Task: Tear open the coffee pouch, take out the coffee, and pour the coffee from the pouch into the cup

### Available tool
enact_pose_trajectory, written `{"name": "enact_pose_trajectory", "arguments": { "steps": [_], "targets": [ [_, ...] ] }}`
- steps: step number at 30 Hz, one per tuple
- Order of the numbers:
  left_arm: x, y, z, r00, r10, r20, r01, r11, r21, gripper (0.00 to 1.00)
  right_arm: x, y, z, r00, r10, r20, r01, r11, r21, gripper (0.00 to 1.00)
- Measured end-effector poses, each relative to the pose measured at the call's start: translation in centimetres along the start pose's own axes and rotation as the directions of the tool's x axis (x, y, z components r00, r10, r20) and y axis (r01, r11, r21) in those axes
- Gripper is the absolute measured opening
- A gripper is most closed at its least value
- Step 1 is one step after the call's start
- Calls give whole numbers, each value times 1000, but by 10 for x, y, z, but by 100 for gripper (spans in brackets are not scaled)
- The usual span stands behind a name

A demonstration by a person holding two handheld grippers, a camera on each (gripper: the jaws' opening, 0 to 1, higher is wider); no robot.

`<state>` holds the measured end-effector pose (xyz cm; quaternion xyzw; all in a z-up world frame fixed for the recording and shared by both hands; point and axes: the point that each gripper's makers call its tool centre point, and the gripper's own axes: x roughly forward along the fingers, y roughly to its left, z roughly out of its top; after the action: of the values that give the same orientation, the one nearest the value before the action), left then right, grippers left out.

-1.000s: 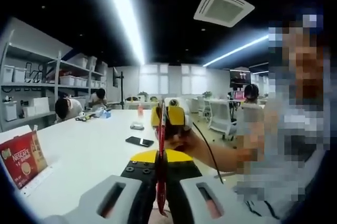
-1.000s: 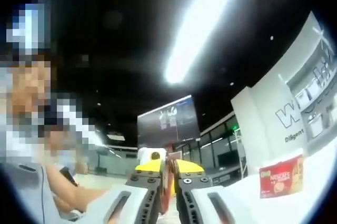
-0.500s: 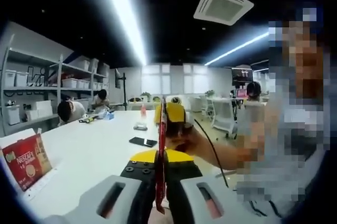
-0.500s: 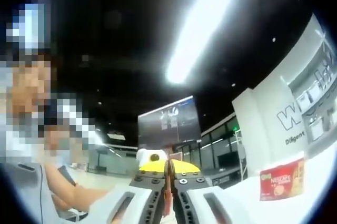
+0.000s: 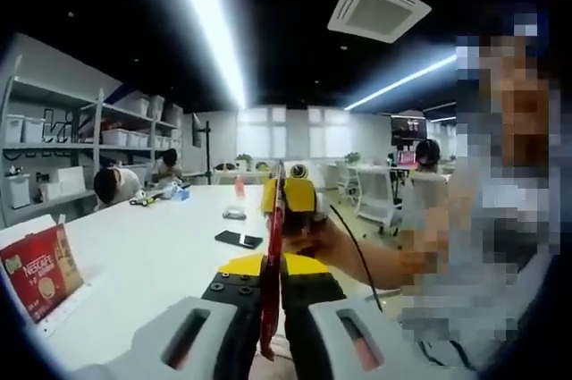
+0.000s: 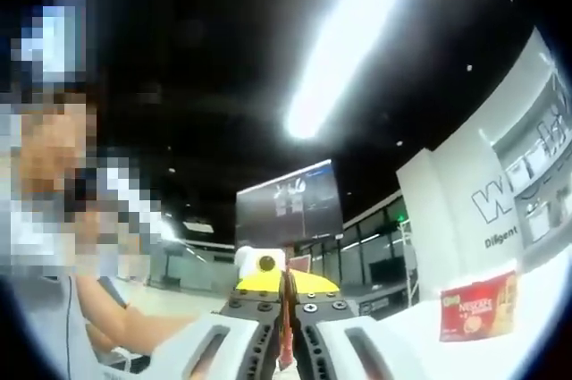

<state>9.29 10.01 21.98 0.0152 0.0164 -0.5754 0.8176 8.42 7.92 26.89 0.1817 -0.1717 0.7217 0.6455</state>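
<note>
A thin red coffee pouch (image 5: 272, 255) stands edge-on, held in the air above the white table (image 5: 152, 264). My left gripper (image 5: 271, 283) is shut on its lower part. The right gripper (image 5: 295, 201), held by a person's hand, grips the pouch's upper end just beyond. In the right gripper view the pouch (image 6: 286, 322) shows as a red strip pinched between the shut jaws of my right gripper (image 6: 287, 298), with the left gripper's yellow-and-white body (image 6: 259, 266) right behind it.
A red Nescafe box (image 5: 36, 271) (image 6: 477, 308) stands on the table at its near left edge. A black phone (image 5: 237, 239) and small items lie farther back. Shelves with bins line the left wall; people sit at the far end.
The right gripper's jaws have closed from a slight gap onto the pouch's end. Both views shifted only slightly; the left gripper keeps its hold.
</note>
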Motion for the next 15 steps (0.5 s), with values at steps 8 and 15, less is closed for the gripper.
{"name": "enact_pose_trajectory", "arguments": {
  "steps": [8, 15],
  "targets": [
    [4, 0, -5, 1000, 12, 10, -11, 1000, -12, 12, -3, -4, 2, 1000, -5, 15, 5, 1000, -1, 2],
    [5, -2, -8, 1000, 14, -4, -14, 1000, -9, 10, -3, -5, 3, 1000, -6, 20, 6, 1000, 15, 2]
  ]
}}
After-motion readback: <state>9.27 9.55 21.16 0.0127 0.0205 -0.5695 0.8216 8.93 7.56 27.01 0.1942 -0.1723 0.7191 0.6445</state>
